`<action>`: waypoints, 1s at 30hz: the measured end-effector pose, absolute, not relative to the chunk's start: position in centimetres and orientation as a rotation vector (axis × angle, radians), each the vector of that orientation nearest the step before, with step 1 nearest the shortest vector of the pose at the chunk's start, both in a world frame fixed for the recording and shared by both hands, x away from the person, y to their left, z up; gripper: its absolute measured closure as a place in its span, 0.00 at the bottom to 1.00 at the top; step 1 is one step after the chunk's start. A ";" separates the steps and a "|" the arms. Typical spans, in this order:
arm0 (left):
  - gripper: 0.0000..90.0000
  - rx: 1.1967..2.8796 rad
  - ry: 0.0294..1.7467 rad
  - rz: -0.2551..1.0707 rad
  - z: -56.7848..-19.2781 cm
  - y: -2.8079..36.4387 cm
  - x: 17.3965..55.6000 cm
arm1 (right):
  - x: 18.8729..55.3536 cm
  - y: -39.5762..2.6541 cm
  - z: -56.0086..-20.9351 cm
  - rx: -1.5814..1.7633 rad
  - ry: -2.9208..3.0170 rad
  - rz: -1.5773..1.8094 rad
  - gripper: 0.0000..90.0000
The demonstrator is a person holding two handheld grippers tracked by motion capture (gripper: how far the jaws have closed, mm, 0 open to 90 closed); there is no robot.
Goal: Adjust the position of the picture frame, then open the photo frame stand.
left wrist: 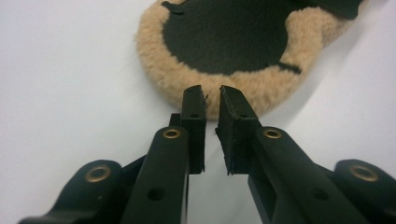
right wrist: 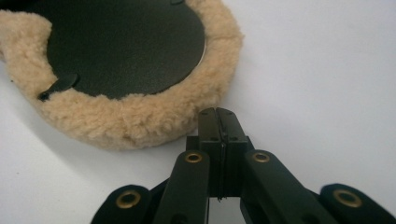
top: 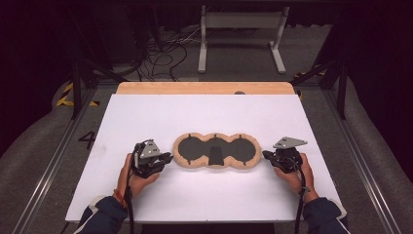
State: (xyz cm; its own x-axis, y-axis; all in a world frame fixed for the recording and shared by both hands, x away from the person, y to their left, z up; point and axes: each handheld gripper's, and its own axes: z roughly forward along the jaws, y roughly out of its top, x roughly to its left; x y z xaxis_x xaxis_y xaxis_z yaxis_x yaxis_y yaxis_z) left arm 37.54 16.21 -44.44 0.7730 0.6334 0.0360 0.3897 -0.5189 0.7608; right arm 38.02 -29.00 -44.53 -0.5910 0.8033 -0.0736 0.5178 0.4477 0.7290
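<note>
A flat three-lobed pad (top: 215, 150) with a tan fleece rim and black inner panels lies in the middle of the white board (top: 204, 114). My left gripper (top: 168, 157) sits just off the pad's left end. In the left gripper view its jaws (left wrist: 212, 91) stand a narrow gap apart, with nothing between them, tips close to the fleece rim (left wrist: 252, 91). My right gripper (top: 265, 155) is at the pad's right end. In the right gripper view its jaws (right wrist: 218, 112) are pressed together, empty, just short of the fleece rim (right wrist: 135, 123).
The board rests on a wooden tabletop whose strip (top: 204, 87) shows along the far edge. Beyond it stand a white metal frame (top: 241, 34) and loose cables (top: 160, 53) on the floor. Metal rails (top: 53, 161) run along both sides.
</note>
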 end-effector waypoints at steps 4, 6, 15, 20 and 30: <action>0.77 2.104 0.695 0.401 -43.9 19.4 35.6 | 36.7 -29.1 -43.4 1.081 2.295 1.005 0.94; 0.75 2.094 0.687 0.405 -43.8 20.0 35.2 | 36.3 -29.1 -43.0 1.074 2.293 1.047 0.93; 0.39 2.090 0.736 0.455 -44.6 22.7 33.1 | 34.2 -27.8 -42.2 1.042 2.385 1.188 0.77; 0.25 2.103 0.773 0.440 -45.6 23.1 32.5 | 34.0 -26.2 -42.6 1.017 2.457 1.218 0.71; 0.19 2.124 0.770 0.413 -45.9 22.7 32.2 | 35.3 -22.3 -43.5 1.068 2.573 1.284 0.70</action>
